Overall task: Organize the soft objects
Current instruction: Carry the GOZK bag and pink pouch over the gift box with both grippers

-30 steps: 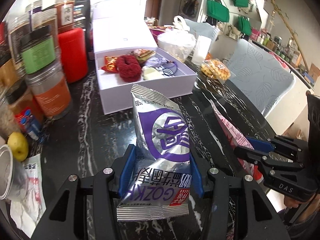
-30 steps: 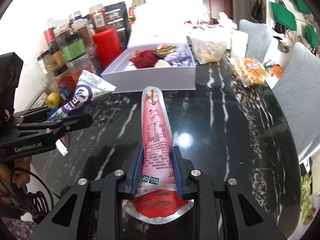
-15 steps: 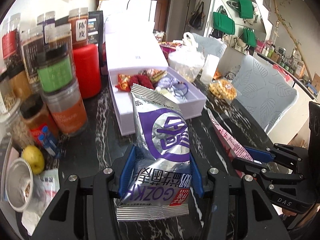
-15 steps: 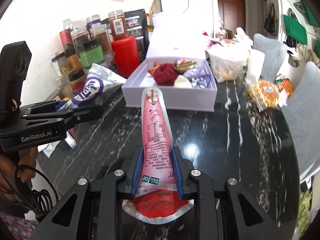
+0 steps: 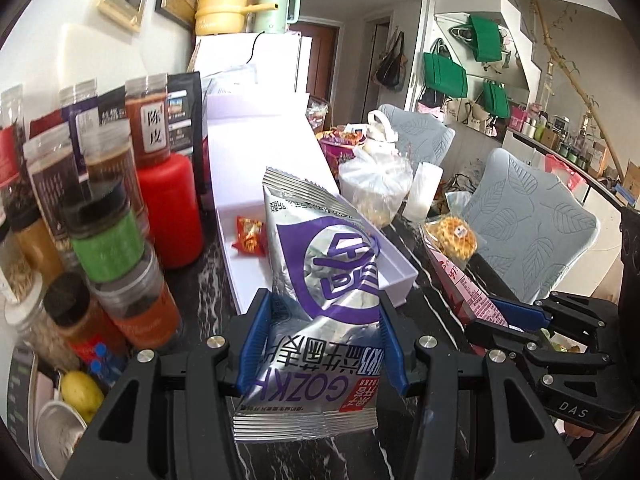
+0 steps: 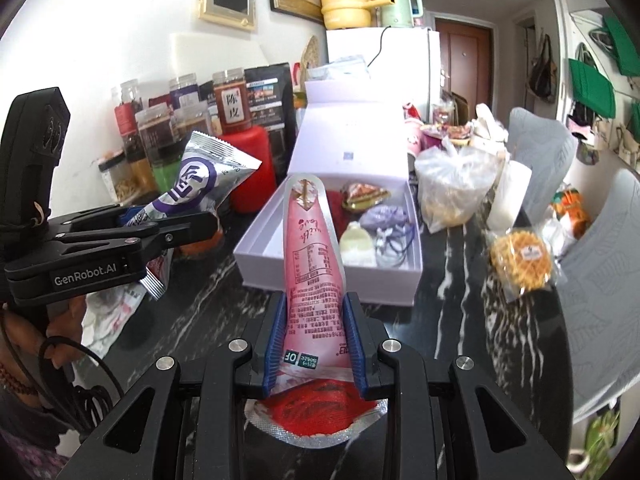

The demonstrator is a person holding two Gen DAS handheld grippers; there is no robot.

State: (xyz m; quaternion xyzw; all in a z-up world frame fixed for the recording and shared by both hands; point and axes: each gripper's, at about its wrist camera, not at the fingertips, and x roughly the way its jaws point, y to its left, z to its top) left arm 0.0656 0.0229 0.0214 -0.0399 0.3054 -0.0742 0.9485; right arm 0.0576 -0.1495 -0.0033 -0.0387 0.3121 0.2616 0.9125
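My left gripper (image 5: 322, 340) is shut on a silver and purple snack bag (image 5: 320, 280) and holds it up in front of the open white box (image 5: 394, 276). My right gripper (image 6: 314, 342) is shut on a pink and red snack pouch (image 6: 314, 248), held just short of the same box (image 6: 332, 272). The box holds a red wrapped snack (image 5: 249, 236), a dark red scrunchie, a gold wrapped item (image 6: 364, 196), a purple item (image 6: 384, 216) and a pale soap-like piece (image 6: 356, 242). Each gripper shows in the other's view: the left (image 6: 192, 224), the right (image 5: 486, 312).
Jars and a red canister (image 5: 170, 208) stand along the left of the black marble table (image 6: 452, 320). A lemon (image 5: 82, 394) and a bowl lie near left. A clear bag of food (image 6: 456, 188), a waffle packet (image 6: 520, 256) and grey chairs (image 5: 528, 220) are at the right.
Both grippers have risen and moved nearer the white box, each still holding its packet. The view has tilted up, so more of the wall and fridge shows.
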